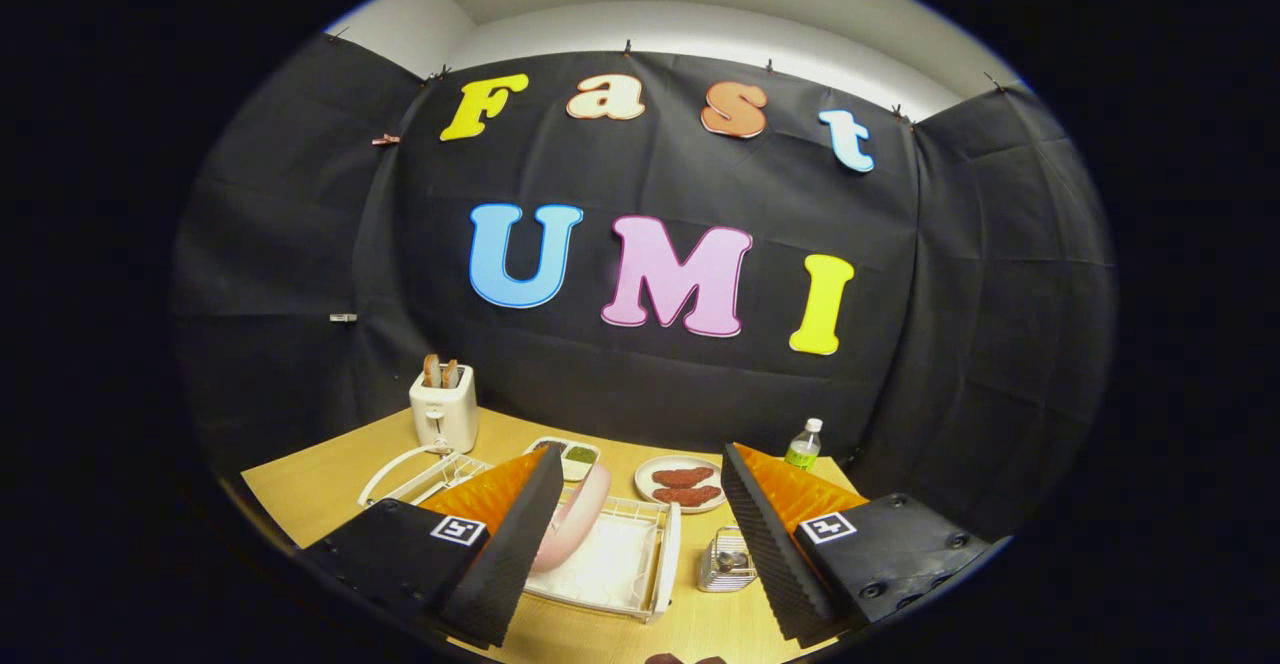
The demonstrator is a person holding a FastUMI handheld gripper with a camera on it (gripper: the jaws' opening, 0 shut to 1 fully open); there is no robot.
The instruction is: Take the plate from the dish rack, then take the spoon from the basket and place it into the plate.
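Plate (pixel 578 526) stands on edge in dish rack (pixel 625 569), rim up for pinching; hand-held gripper (pixel 640 544) spread wide w/ nothing between fingers, lined up above it.

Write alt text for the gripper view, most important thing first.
The gripper hangs open above a wooden table, its fingers apart over a white dish rack holding a pink plate. A small wire basket sits beside the rack; beyond are a toaster, a food plate and a bottle.
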